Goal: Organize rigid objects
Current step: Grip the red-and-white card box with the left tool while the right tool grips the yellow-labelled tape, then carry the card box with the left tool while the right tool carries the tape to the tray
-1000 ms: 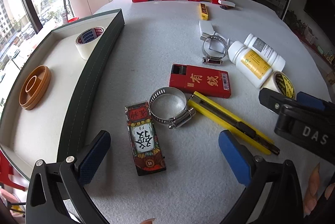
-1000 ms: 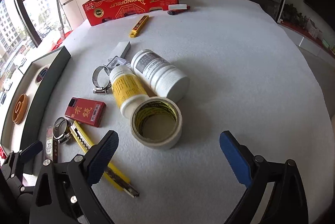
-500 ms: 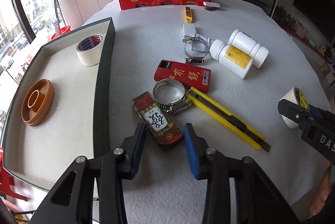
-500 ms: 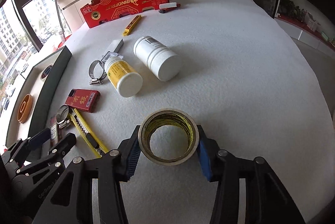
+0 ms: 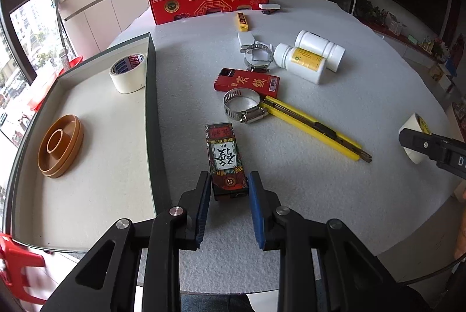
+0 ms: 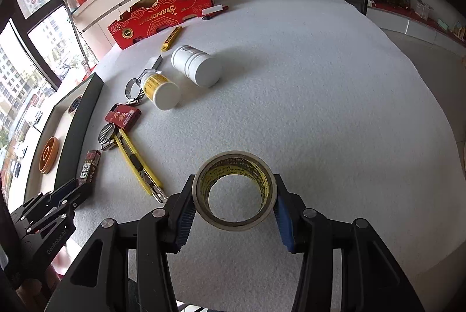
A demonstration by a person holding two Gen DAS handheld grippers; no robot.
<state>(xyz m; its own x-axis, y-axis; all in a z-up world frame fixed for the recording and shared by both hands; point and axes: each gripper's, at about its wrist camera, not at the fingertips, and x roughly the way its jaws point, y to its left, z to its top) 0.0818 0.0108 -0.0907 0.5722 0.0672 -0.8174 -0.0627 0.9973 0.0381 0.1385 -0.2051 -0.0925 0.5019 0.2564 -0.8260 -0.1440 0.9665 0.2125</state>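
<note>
My left gripper (image 5: 228, 189) pinched the near end of the patterned box (image 5: 225, 157), which lay on the table (image 5: 291, 195) beside the tray (image 5: 151, 119). My right gripper (image 6: 234, 205) clamped the tape roll (image 6: 235, 191) between both pads.

A round table (image 5: 335, 195) under a pale grey felt-like cover carries a shallow dark-rimmed tray (image 5: 151, 96) along its left side. On the cover lie two white bottles (image 5: 303, 64) on their sides, two hose clamps (image 5: 243, 105), a red box (image 5: 247, 82), a yellow utility knife (image 5: 311, 128) and a red carton (image 5: 206, 0) at the far edge.
</note>
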